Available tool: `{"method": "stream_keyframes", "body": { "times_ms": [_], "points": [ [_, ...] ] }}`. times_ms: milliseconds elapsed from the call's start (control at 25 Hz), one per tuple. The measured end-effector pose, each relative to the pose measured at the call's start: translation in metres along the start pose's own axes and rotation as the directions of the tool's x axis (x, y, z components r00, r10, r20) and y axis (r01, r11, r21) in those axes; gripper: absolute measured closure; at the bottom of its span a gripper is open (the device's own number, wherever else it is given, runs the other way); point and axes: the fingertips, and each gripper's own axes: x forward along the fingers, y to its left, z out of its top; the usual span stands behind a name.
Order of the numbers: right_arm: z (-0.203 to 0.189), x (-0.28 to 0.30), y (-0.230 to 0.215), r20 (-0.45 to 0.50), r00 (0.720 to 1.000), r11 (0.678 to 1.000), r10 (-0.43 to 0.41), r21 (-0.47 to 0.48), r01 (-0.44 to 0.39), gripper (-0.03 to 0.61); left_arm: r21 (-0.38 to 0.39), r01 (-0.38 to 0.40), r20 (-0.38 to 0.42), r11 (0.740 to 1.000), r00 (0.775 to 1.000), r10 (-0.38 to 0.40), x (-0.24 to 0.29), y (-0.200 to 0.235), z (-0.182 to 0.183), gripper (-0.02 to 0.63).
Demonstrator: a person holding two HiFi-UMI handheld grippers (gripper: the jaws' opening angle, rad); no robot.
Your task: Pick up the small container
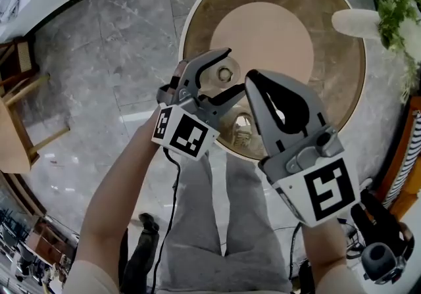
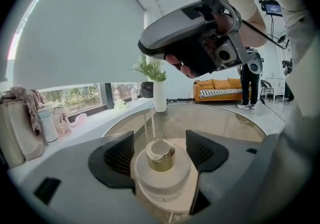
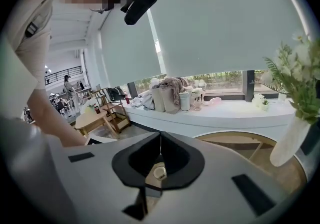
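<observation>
The small container (image 1: pixel 225 74) is a white round jar with a gold cap, standing on the round glass table (image 1: pixel 329 89). My left gripper (image 1: pixel 231 72) is open, its jaws on either side of the jar. In the left gripper view the jar (image 2: pixel 161 160) stands between the two ribbed pads (image 2: pixel 120 155) without touching them. My right gripper (image 1: pixel 253 77) is shut and empty, just right of the left one and above the table. In the right gripper view its jaws (image 3: pixel 160 140) meet, and the jar (image 3: pixel 159 172) shows small through the gap below them.
A white vase with green flowers (image 1: pixel 358 23) stands at the table's far right edge. A wooden chair (image 1: pixel 20 108) is on the marble floor to the left. Bags sit on a window ledge (image 3: pixel 165 95). A person (image 2: pixel 248 82) stands by an orange sofa (image 2: pixel 220 90).
</observation>
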Motion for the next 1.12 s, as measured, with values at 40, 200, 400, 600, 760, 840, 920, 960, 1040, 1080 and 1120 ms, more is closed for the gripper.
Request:
{"method": "stream_keyframes", "body": {
  "times_ms": [40, 200, 400, 600, 760, 840, 920, 960, 1040, 1080, 1120],
  "points": [
    [-0.003, 0.002, 0.000, -0.004, 1.000, 1.000, 0.001, 0.005, -0.001, 0.571, -0.004, 0.009, 0.001, 1.000, 1.000, -0.009, 0.002, -0.001, -0.003, 0.305],
    [-0.022, 0.009, -0.004, -0.058, 0.998, 0.999, 0.002, 0.053, 0.001, 0.571, -0.020, 0.029, 0.044, 0.999, 0.999, -0.028, 0.006, 0.000, -0.005, 0.304],
    [-0.039, 0.020, -0.010, -0.087, 0.996, 0.998, 0.014, 0.067, -0.008, 0.571, -0.064, 0.060, 0.064, 0.996, 0.996, -0.056, 0.010, 0.002, -0.010, 0.288],
    [-0.047, 0.028, -0.008, -0.100, 0.995, 0.996, 0.029, 0.086, -0.020, 0.571, -0.073, 0.075, 0.007, 0.995, 0.997, -0.075, 0.018, 0.000, -0.030, 0.282],
    [-0.056, 0.029, -0.007, -0.106, 0.993, 0.996, 0.044, 0.085, -0.035, 0.571, -0.081, 0.090, 0.015, 0.993, 0.996, -0.089, 0.026, -0.004, -0.030, 0.282],
    [-0.061, 0.028, -0.005, -0.113, 0.992, 0.996, 0.062, 0.075, -0.053, 0.571, -0.092, 0.098, 0.016, 0.991, 0.995, -0.097, 0.030, -0.006, -0.029, 0.282],
    [-0.065, 0.030, -0.007, -0.121, 0.991, 0.996, 0.066, 0.067, -0.058, 0.571, -0.097, 0.106, 0.019, 0.990, 0.994, -0.105, 0.033, -0.006, -0.028, 0.282],
    [-0.067, 0.031, -0.009, -0.123, 0.990, 0.996, 0.063, 0.068, -0.055, 0.571, -0.099, 0.111, 0.020, 0.989, 0.994, -0.109, 0.033, -0.005, -0.028, 0.281],
    [-0.072, 0.033, -0.011, -0.128, 0.990, 0.996, 0.055, 0.075, -0.045, 0.571, -0.103, 0.116, 0.020, 0.988, 0.993, -0.114, 0.033, -0.005, -0.028, 0.279],
    [-0.074, 0.034, -0.013, -0.130, 0.990, 0.996, 0.052, 0.081, -0.041, 0.571, -0.103, 0.118, 0.019, 0.988, 0.993, -0.117, 0.033, -0.005, -0.028, 0.279],
    [-0.076, 0.035, -0.014, -0.130, 0.990, 0.995, 0.051, 0.088, -0.040, 0.571, -0.101, 0.122, 0.018, 0.987, 0.993, -0.120, 0.033, -0.005, -0.028, 0.279]
  ]
}}
